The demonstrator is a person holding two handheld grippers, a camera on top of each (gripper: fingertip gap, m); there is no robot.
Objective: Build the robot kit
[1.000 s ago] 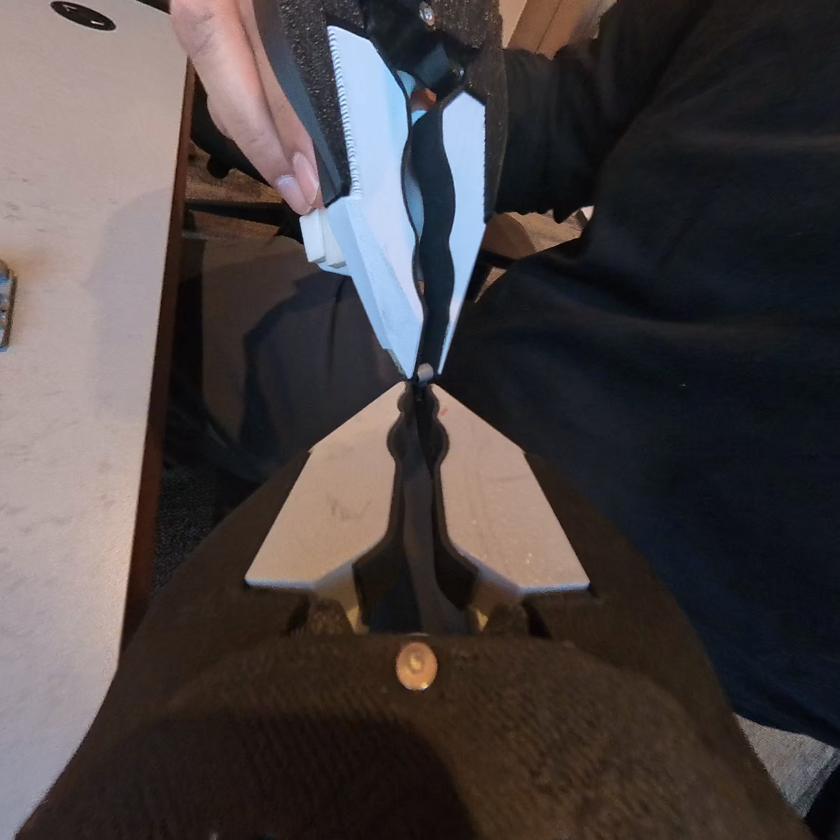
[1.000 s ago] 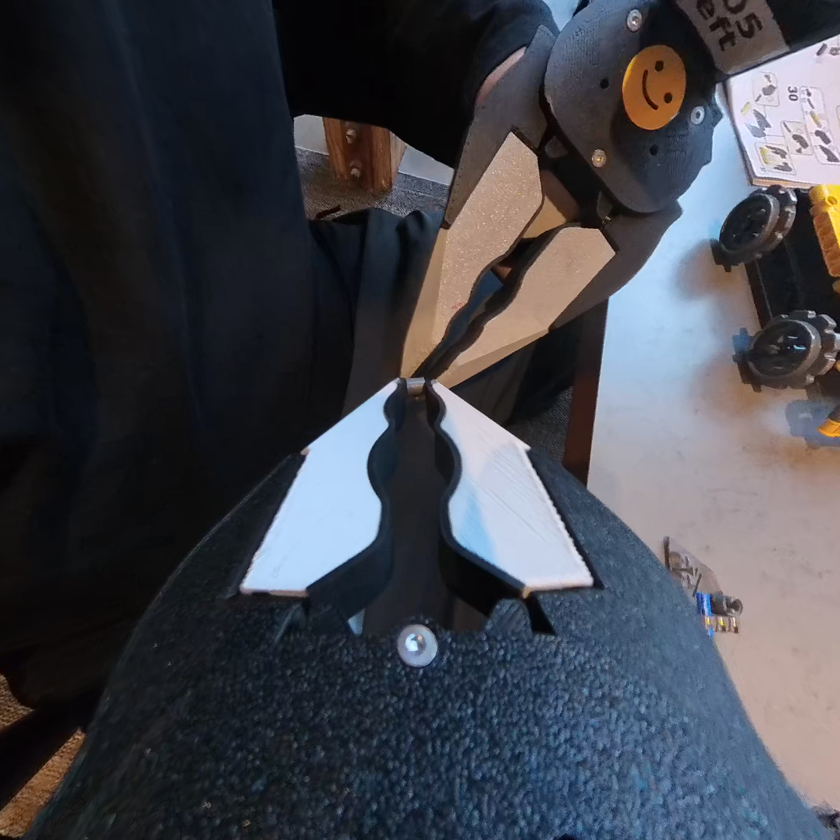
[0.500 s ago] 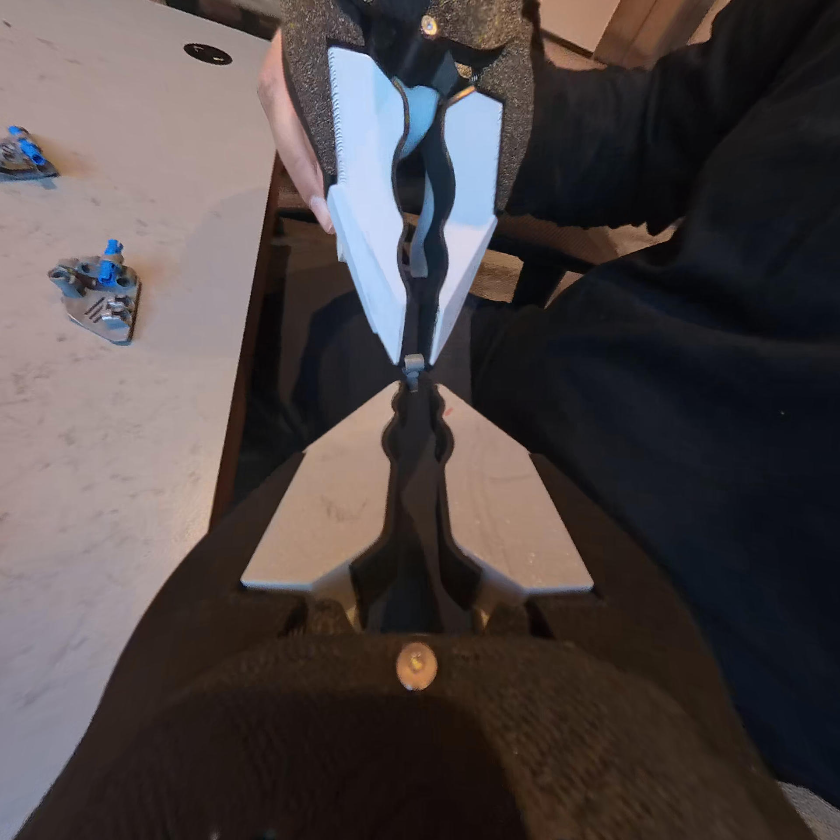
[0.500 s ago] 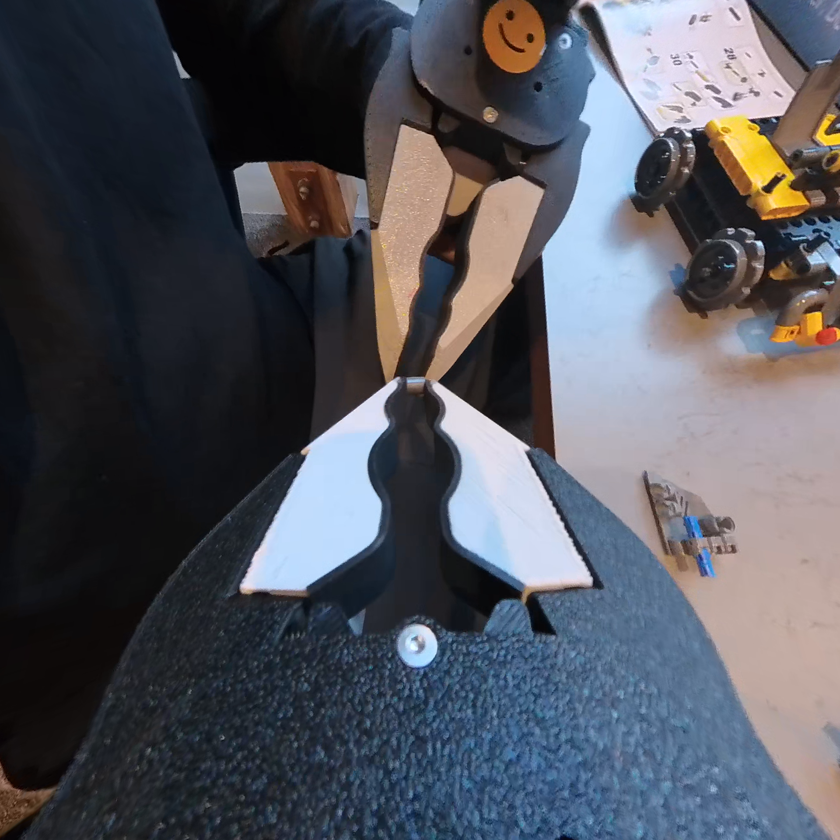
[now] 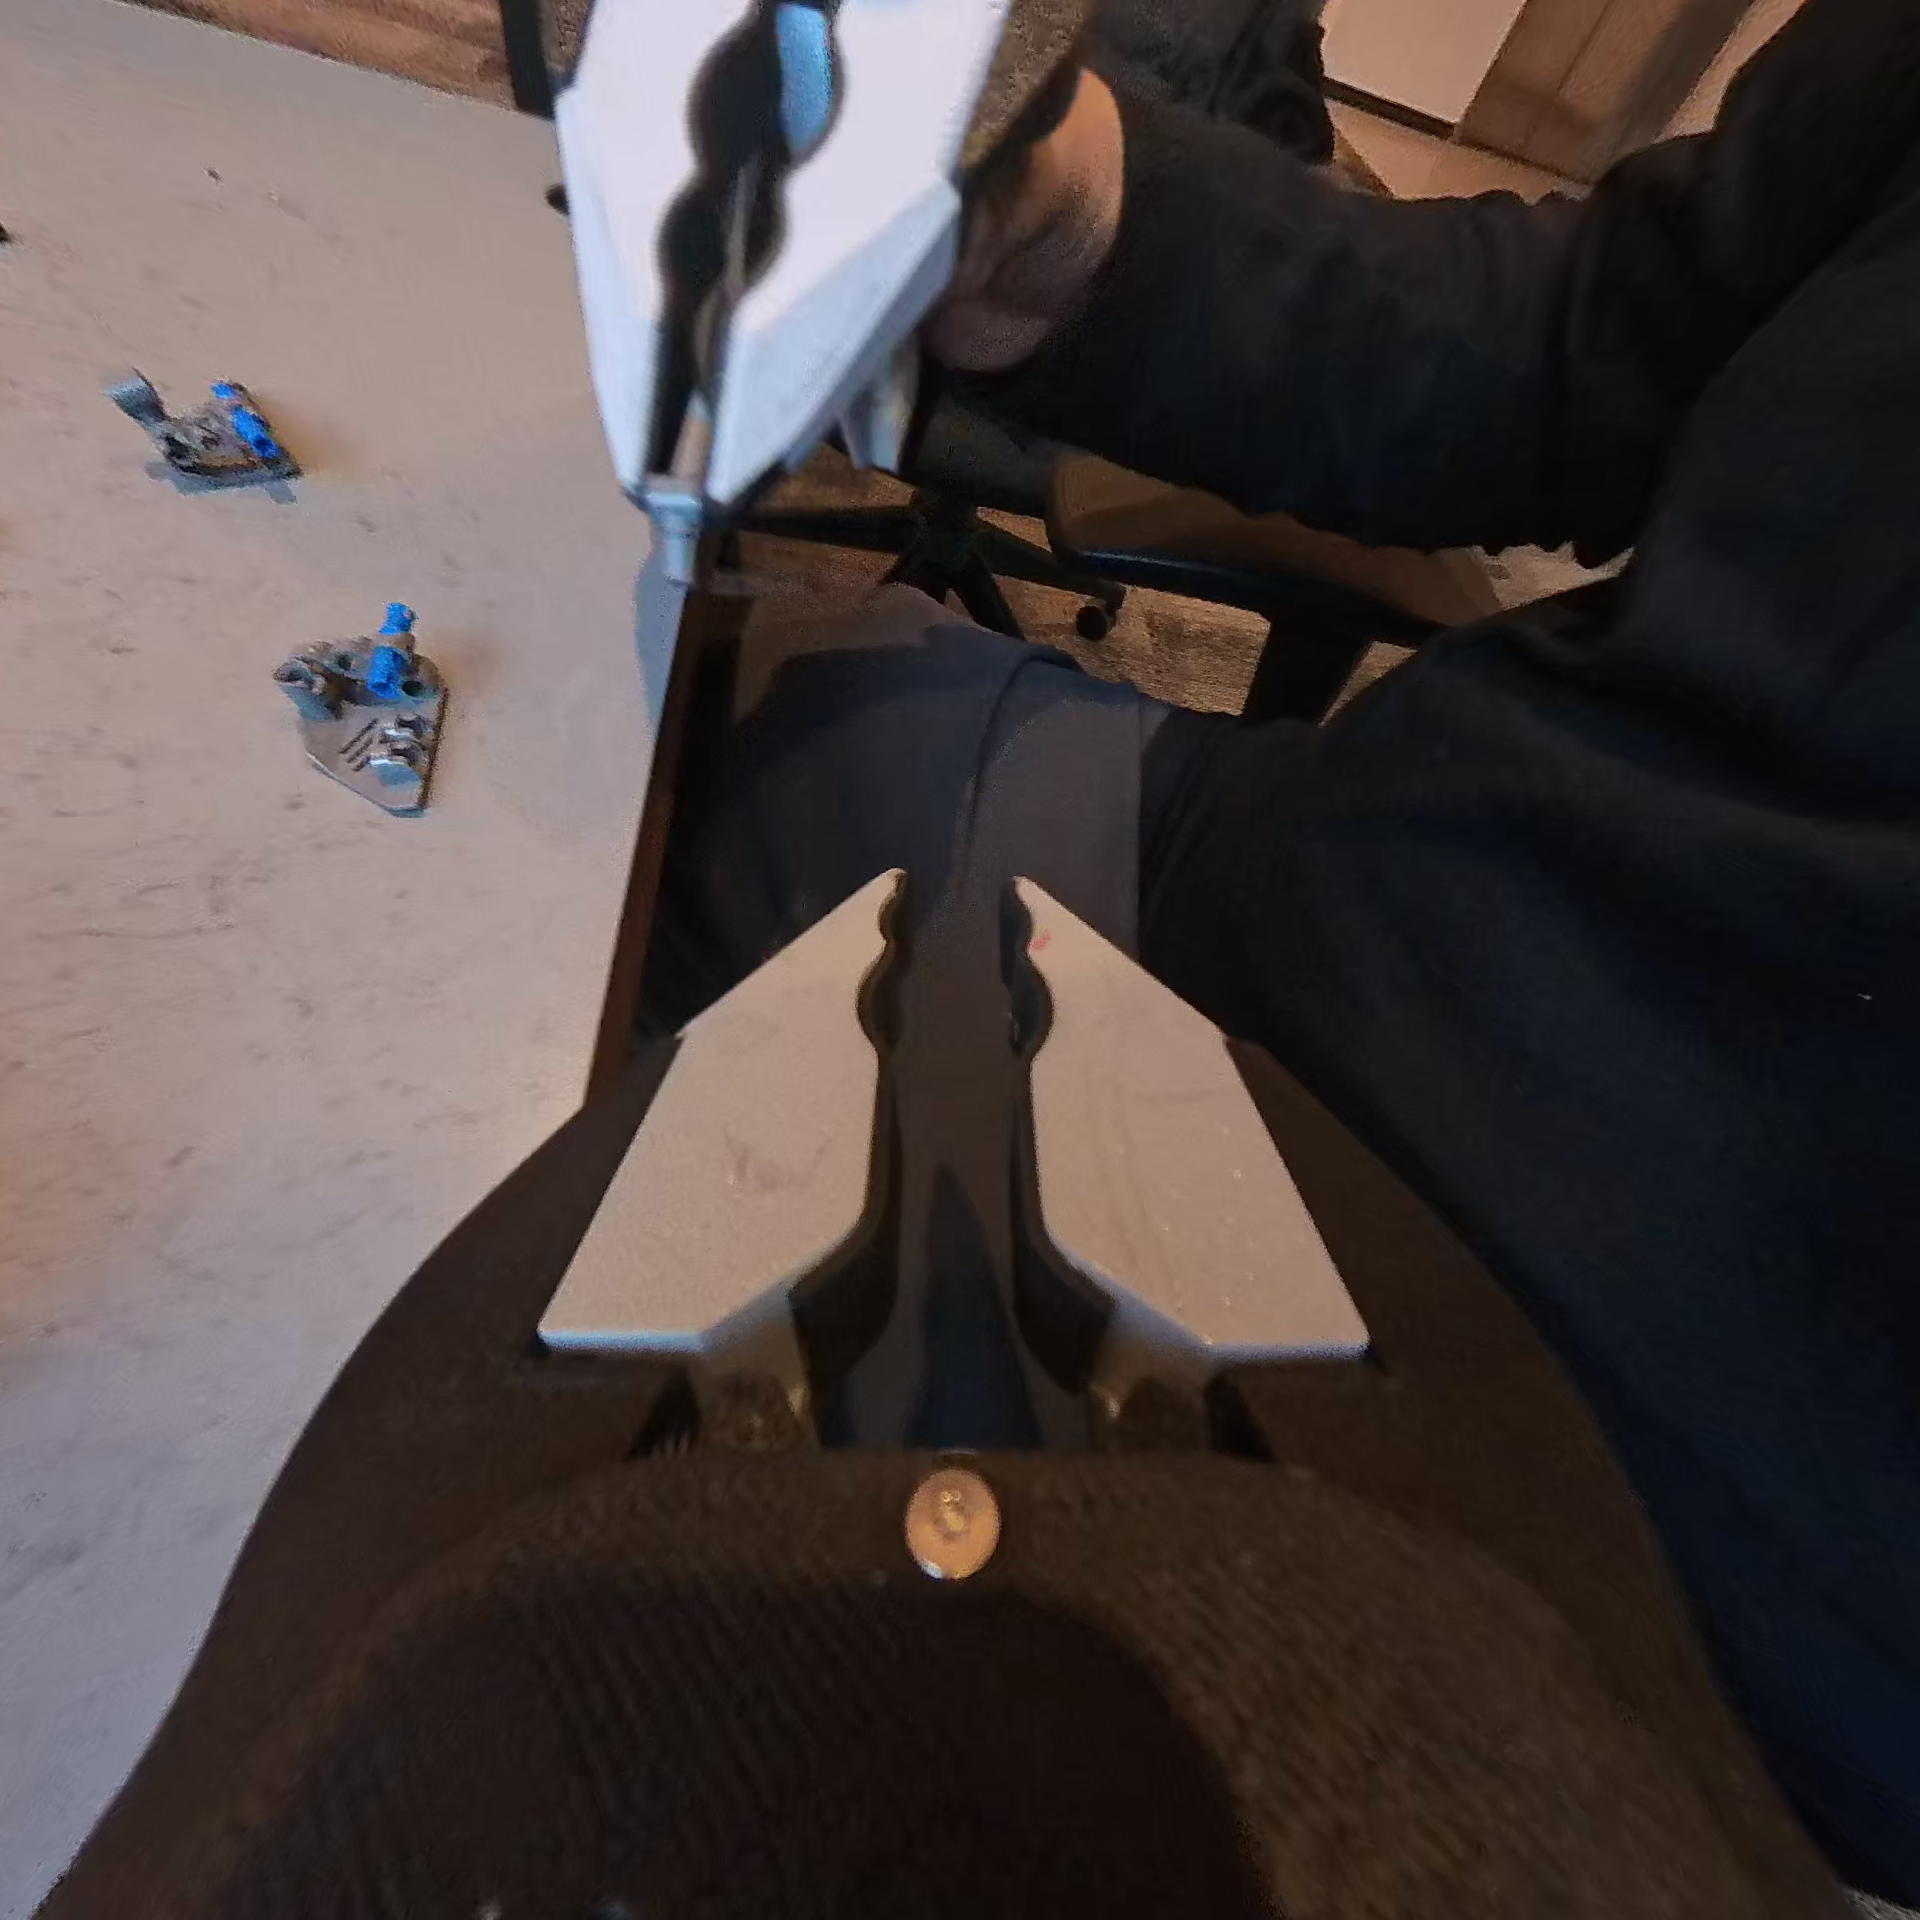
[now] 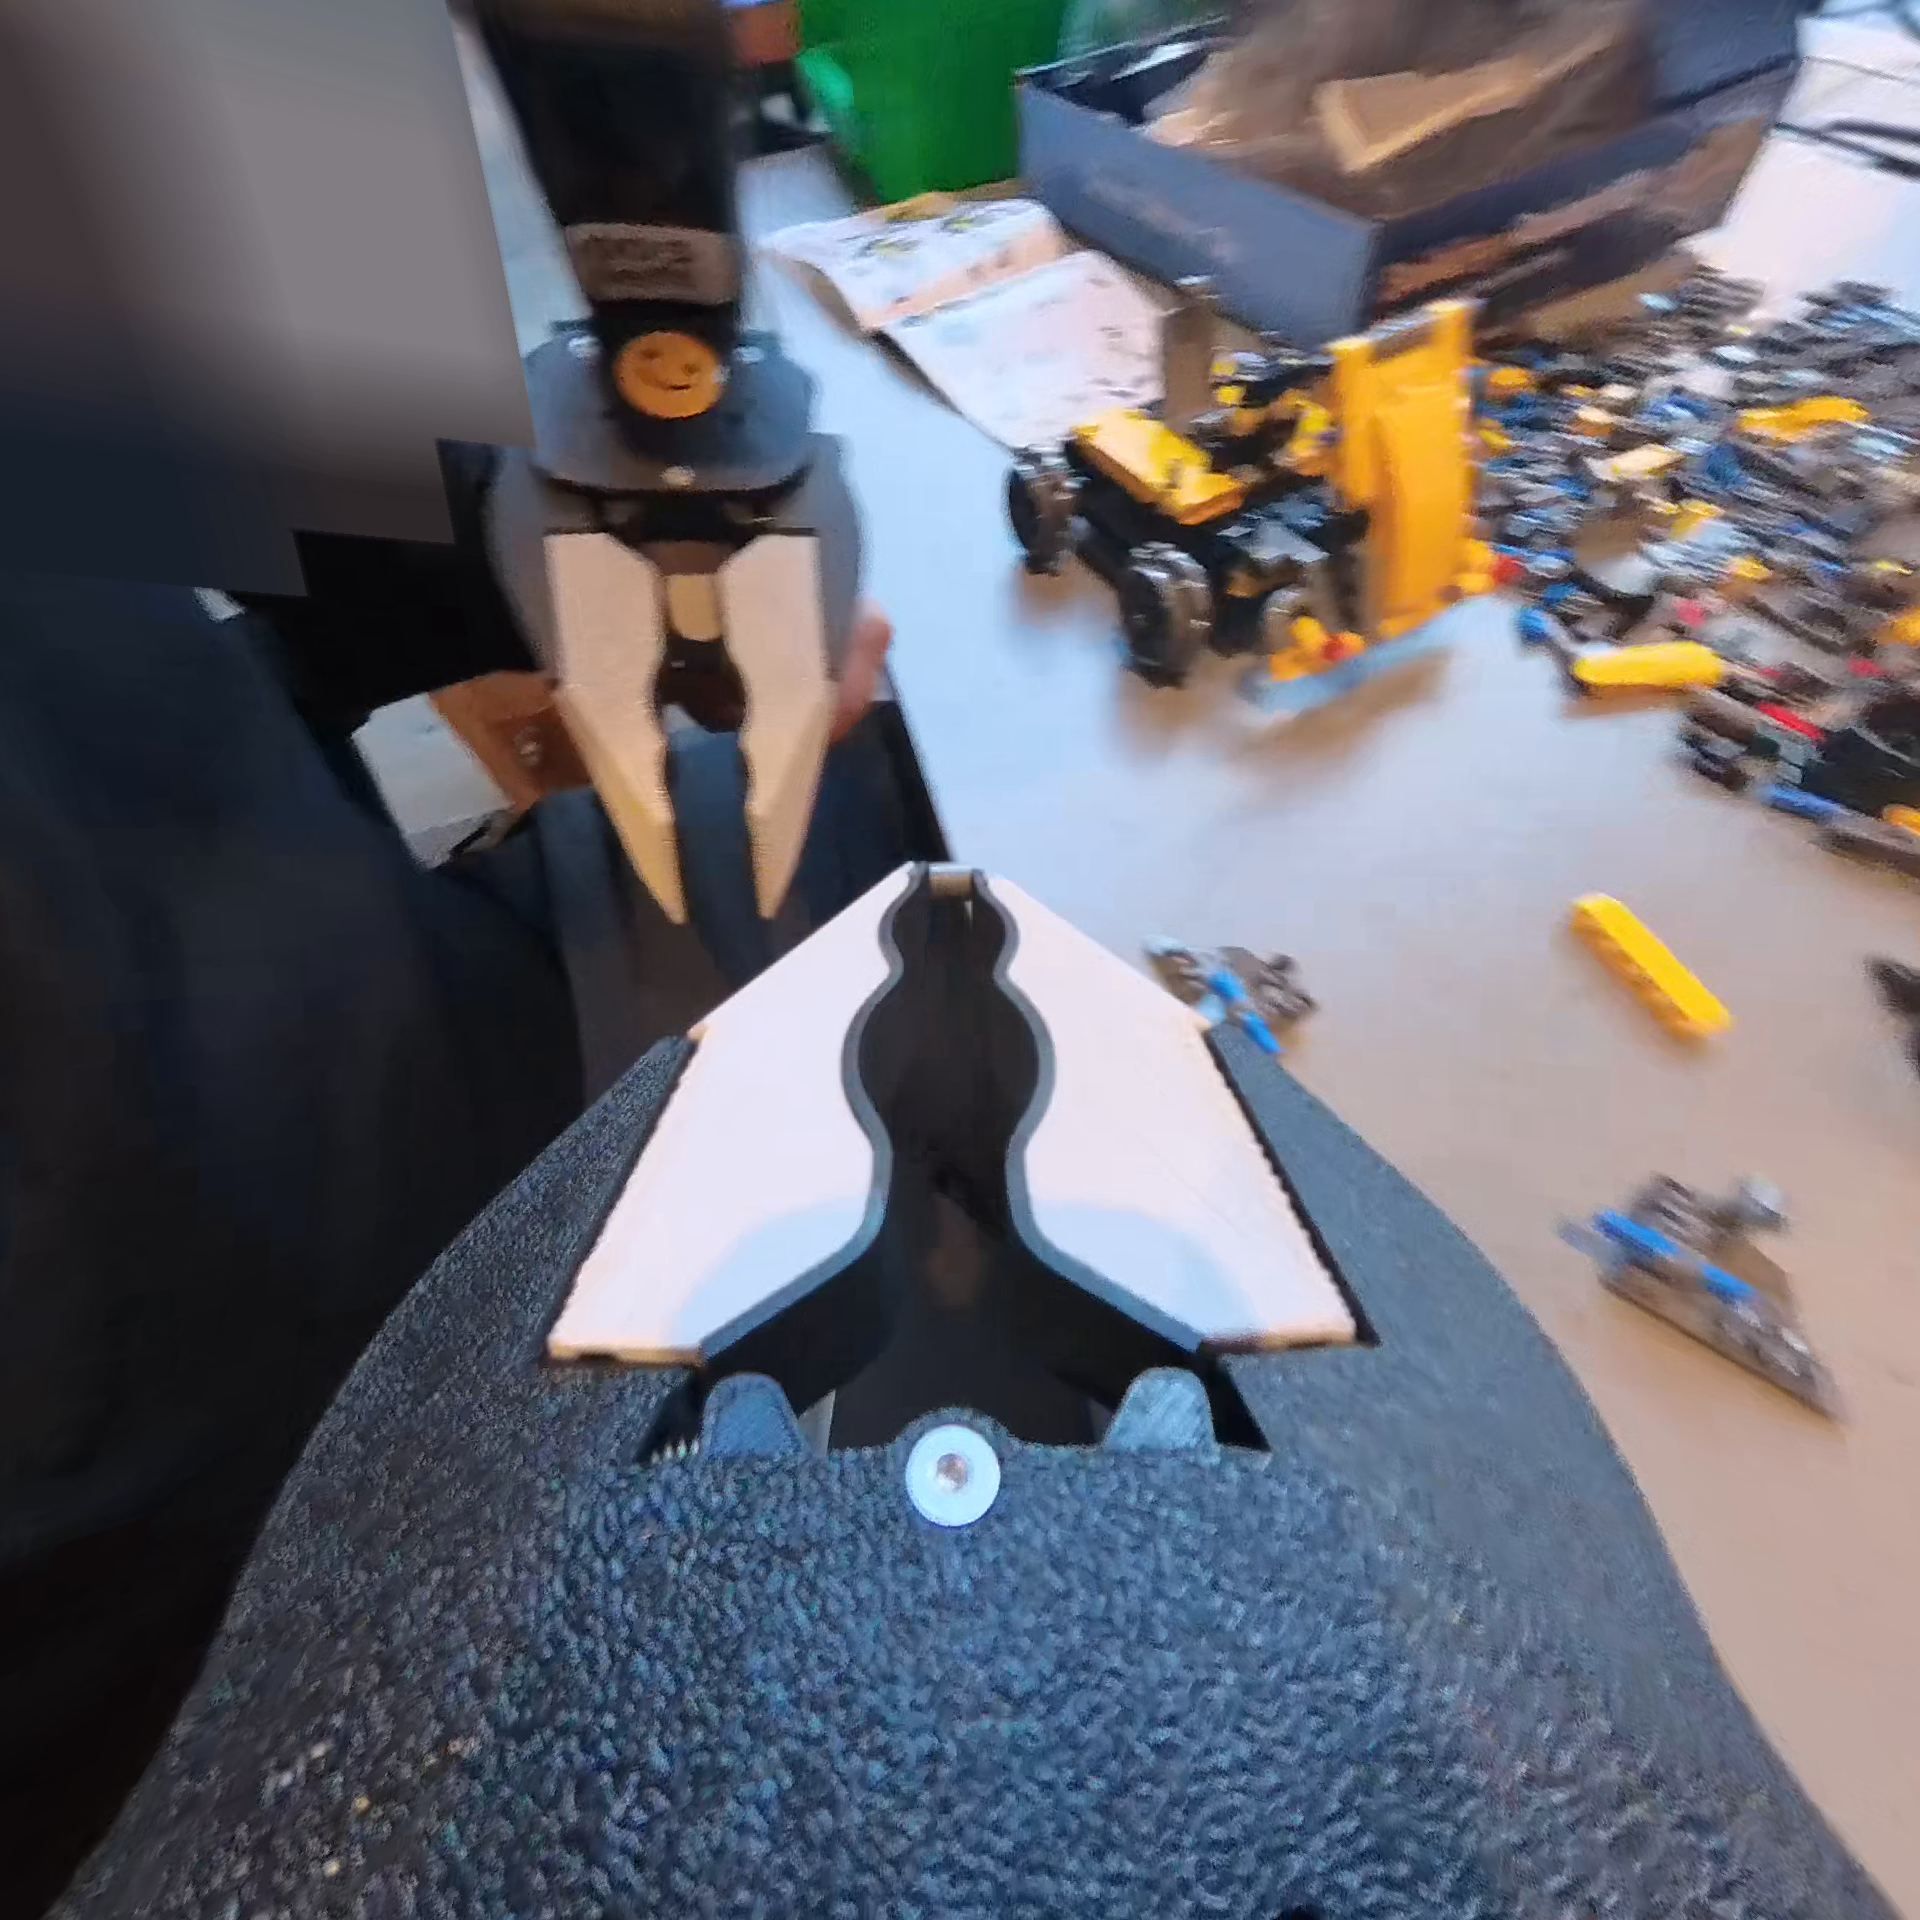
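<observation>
My right gripper [image 6: 951,878] is shut on a small grey pin [image 6: 948,885] pinched at its very fingertips. In the left wrist view the right gripper [image 5: 675,499] hangs over the table edge, with the pin [image 5: 677,525] sticking out below its tips. My left gripper [image 5: 956,883] is open and empty above a person's dark-clothed lap. In the right wrist view the left gripper [image 6: 722,904] stands a little left of my right gripper's tips, its fingers apart with nothing between them.
On the pale table [image 5: 208,1039] lie two grey-and-blue part assemblies [image 5: 364,717] [image 5: 213,436]. The right wrist view shows a yellow-black toy vehicle [image 6: 1247,520], an open booklet [image 6: 987,301], a dark box [image 6: 1351,156], a yellow beam [image 6: 1647,966] and many loose parts [image 6: 1714,468]. Spacing between my two grippers at the tips: around 8 centimetres.
Both grippers met tip to tip on the grey pin. My left gripper opened and let go of it and drew back. The right gripper kept the pin and swung toward the table.
</observation>
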